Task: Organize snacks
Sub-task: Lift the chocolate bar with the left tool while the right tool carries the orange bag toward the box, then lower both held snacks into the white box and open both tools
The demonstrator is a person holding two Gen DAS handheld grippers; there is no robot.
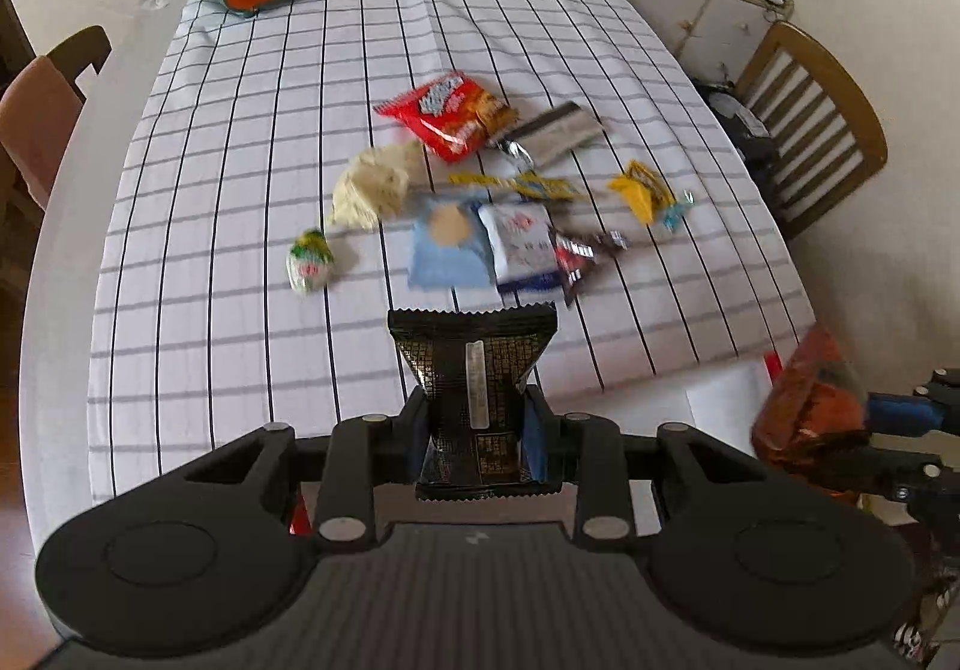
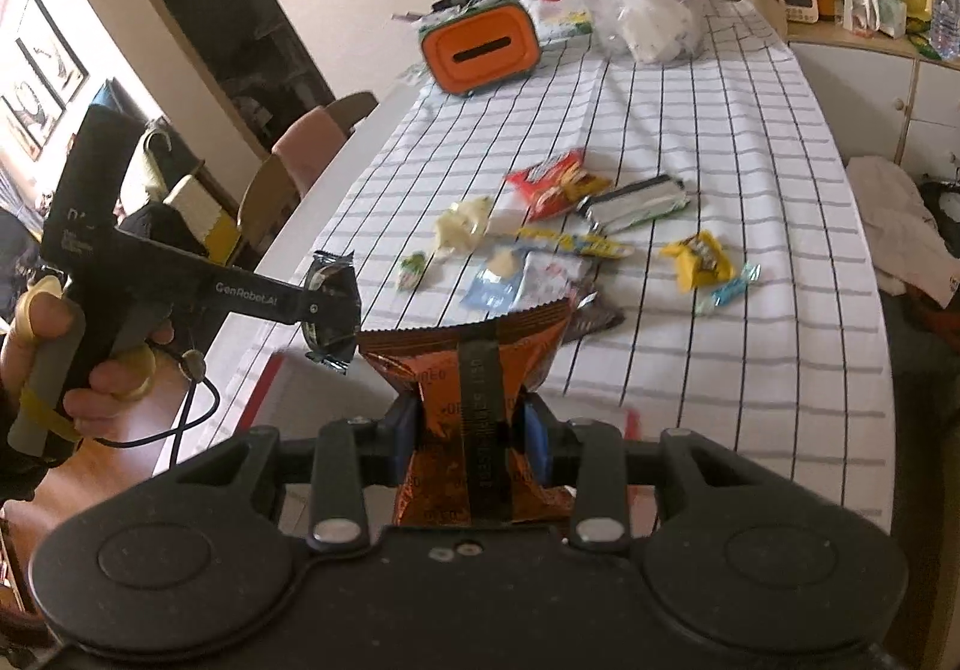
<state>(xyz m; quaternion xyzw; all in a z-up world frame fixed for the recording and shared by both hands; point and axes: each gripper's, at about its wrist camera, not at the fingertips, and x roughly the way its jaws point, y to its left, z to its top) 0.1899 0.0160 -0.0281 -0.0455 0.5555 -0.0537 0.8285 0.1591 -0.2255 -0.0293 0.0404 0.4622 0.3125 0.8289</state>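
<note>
Black packet (image 1: 474,388) is clamped in left gripper (image 1: 477,430), orange packet (image 2: 480,412) in right gripper (image 2: 474,430); both should be kept pinched until placed together.

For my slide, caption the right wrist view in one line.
Right claw grips an orange snack packet above the checked tablecloth, while the left claw holds a black packet alongside.

my left gripper (image 2: 327,310) is matte black plastic with white "genrobot.ai" lettering, a grey handle, a dangling black cord and yellow bands. my right gripper (image 2: 471,439) has blue finger pads (image 2: 536,442), silver pivot screws, round discs.
</note>
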